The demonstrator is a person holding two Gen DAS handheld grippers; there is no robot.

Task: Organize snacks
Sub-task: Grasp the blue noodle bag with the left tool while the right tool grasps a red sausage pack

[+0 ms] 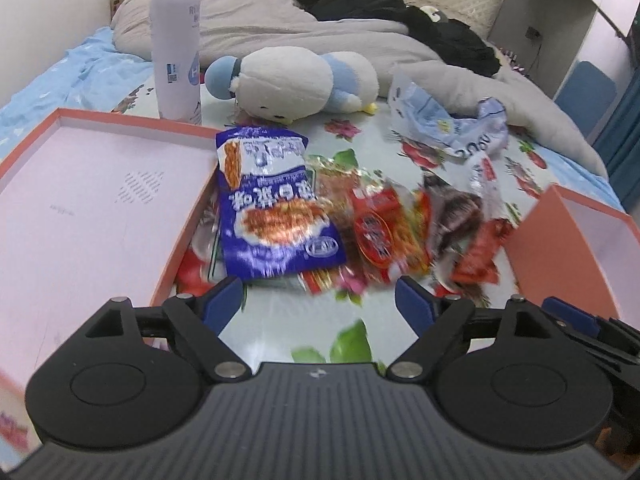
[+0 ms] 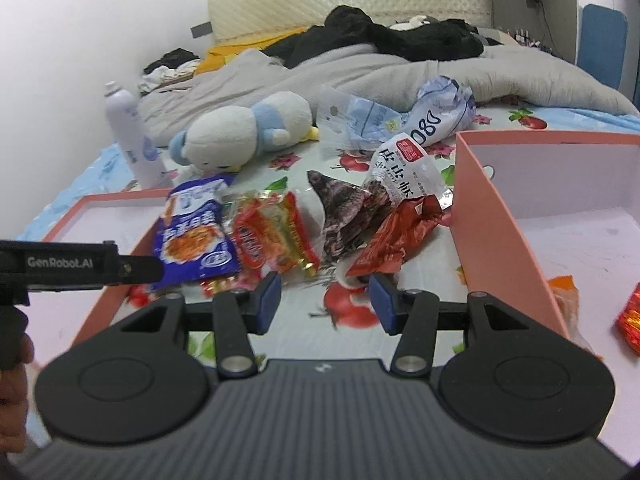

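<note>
A pile of snack packets lies on the flowered cloth between two orange boxes. A blue-purple packet lies at the pile's left, a red-yellow packet beside it, then a dark brown packet, a crumpled red packet and a white packet with red label. My left gripper is open and empty, just short of the blue packet. My right gripper is open and empty, just short of the red packet. The left gripper's body shows in the right wrist view.
A shallow orange box lies left of the pile. A deeper orange box stands right, holding orange and red packets. Behind are a white spray bottle, a plush penguin, crumpled blue-white bags and bedding.
</note>
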